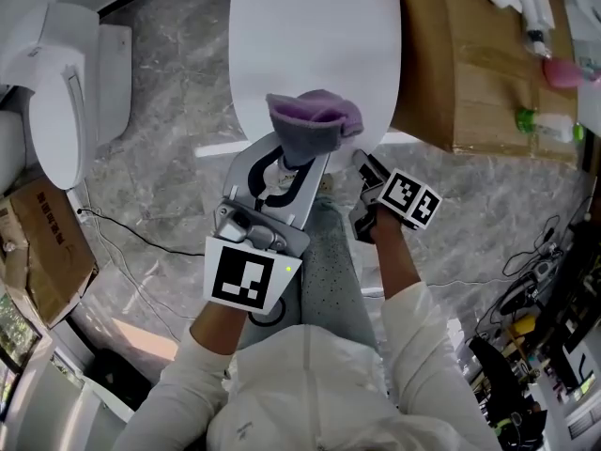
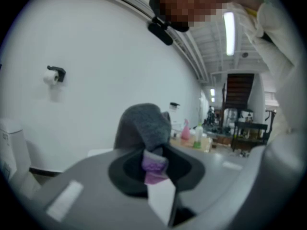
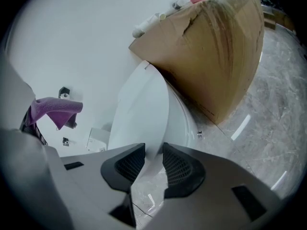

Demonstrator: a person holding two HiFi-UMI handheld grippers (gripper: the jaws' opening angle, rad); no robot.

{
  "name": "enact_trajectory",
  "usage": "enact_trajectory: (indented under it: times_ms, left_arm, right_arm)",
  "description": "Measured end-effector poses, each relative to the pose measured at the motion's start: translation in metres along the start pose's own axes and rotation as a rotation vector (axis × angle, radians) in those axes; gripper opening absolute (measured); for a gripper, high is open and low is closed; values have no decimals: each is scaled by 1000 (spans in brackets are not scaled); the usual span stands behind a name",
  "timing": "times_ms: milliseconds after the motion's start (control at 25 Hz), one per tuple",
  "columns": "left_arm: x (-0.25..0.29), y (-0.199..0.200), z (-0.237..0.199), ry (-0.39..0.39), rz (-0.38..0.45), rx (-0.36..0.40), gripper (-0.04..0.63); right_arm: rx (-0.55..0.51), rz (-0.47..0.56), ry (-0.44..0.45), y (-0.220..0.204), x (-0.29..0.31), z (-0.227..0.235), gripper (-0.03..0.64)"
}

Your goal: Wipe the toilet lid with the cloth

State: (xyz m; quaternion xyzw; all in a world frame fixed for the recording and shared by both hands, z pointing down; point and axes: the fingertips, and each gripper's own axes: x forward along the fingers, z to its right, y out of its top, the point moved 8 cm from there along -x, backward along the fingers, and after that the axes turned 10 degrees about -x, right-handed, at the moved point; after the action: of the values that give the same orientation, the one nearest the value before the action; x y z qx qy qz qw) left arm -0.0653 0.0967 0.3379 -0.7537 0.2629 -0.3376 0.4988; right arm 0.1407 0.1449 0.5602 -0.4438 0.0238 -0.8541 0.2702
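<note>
Head view: left gripper (image 1: 297, 158) fingers clench the cloth (image 1: 316, 118) over the toilet lid (image 1: 310, 36); right gripper (image 1: 364, 165) fingers apart, empty.

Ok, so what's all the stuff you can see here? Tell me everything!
toilet lid: one, white, top middle
second toilet: one, white, far left
cloth: one, purple and grey, held by the lid's near end
big cardboard box: one, brown, right of the lid
pink bottle: one, pink, on that box
green bottle: one, green, on that box
small cardboard box: one, brown, lower left
cable: one, black, on the grey floor
left gripper: one, grey, fingers shut on the cloth
right gripper: one, grey, fingers apart, empty
</note>
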Motion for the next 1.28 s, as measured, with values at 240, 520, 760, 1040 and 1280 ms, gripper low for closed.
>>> enact_trajectory:
  times_ms: [240,520,760,1040,1280]
  left_arm:
    - [-5,14,3,-4,20,7,66]
    - [-10,41,7,-2,44,31,66]
    - [-10,67,10,2,78,31,66]
    - [-14,95,21,-16,103,62,66]
    - [-25,117,26,-31,115,96,66]
  right_arm:
    - [-14,24,-5,11,-18,-18,124]
    - [-41,47,5,30,-41,-41,123]
    - [-89,59,18,53,-59,-67,124]
    - [-125,96,20,74,-78,-90,127]
    - [-161,141,24,88,-90,-107,129]
